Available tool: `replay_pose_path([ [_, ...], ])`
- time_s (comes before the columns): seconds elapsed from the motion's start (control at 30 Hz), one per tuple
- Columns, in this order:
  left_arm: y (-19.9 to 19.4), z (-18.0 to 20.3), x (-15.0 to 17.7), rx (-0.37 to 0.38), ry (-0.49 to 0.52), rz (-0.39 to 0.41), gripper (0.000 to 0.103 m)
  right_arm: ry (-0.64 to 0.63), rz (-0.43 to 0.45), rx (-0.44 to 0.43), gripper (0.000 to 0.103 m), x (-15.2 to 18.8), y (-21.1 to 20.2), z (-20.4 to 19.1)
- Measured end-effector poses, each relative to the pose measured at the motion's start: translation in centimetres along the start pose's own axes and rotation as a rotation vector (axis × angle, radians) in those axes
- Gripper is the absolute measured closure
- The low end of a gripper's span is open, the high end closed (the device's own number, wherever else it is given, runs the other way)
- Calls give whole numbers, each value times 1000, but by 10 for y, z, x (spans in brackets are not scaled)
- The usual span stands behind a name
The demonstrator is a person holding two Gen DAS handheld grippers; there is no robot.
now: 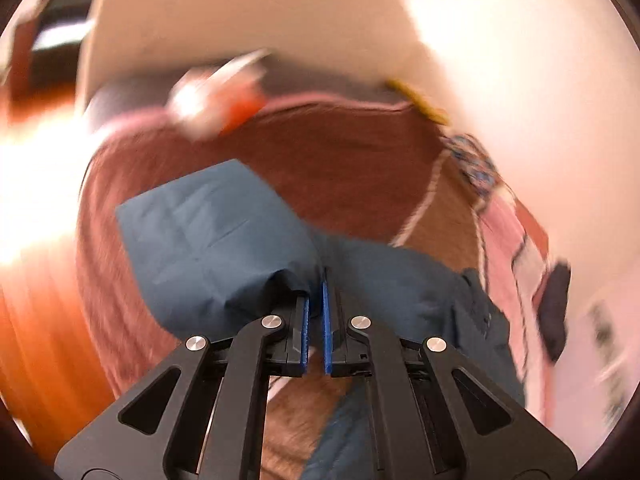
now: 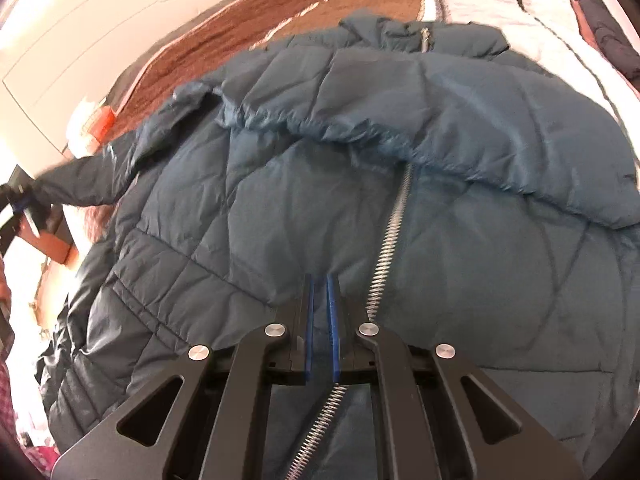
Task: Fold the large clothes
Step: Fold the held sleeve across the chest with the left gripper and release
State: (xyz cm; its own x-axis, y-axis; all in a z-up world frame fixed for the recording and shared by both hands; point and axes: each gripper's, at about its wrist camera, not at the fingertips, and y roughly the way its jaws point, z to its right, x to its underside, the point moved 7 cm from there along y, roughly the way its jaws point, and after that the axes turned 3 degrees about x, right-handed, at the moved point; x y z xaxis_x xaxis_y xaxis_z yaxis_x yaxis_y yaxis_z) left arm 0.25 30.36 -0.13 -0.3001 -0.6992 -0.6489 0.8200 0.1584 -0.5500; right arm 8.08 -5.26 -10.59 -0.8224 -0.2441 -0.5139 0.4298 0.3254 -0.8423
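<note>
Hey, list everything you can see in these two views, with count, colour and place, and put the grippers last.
jacket: one, teal quilted, spread on the bed, far sleeve folded across the chest
zipper: one, silver, down the jacket front
blanket: one, brown with pink trim, under the jacket
dark garment: one, navy, far right on the bed
left gripper: one, black with blue pads, shut on a jacket sleeve
right gripper: one, black with blue pads, nearly shut, over the jacket front

Teal quilted puffer jacket lies spread front-up, silver zipper closed, running up just right of right fingers. One sleeve folded across chest ahead of them; other sleeve bunched at left fingers.
</note>
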Motion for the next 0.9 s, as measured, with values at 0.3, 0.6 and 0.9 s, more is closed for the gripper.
replay_pose_path([
  [0.3,1,179,-14,275,327,17,99,114,105,37,94,-3,-41,58],
  [0.6,46,327,100,498,594,-220,99,276,174,111,94,23,-79,136],
  [0.9,110,345,208,392,755,-427,96,367,190,118,94,42,-92,167],
])
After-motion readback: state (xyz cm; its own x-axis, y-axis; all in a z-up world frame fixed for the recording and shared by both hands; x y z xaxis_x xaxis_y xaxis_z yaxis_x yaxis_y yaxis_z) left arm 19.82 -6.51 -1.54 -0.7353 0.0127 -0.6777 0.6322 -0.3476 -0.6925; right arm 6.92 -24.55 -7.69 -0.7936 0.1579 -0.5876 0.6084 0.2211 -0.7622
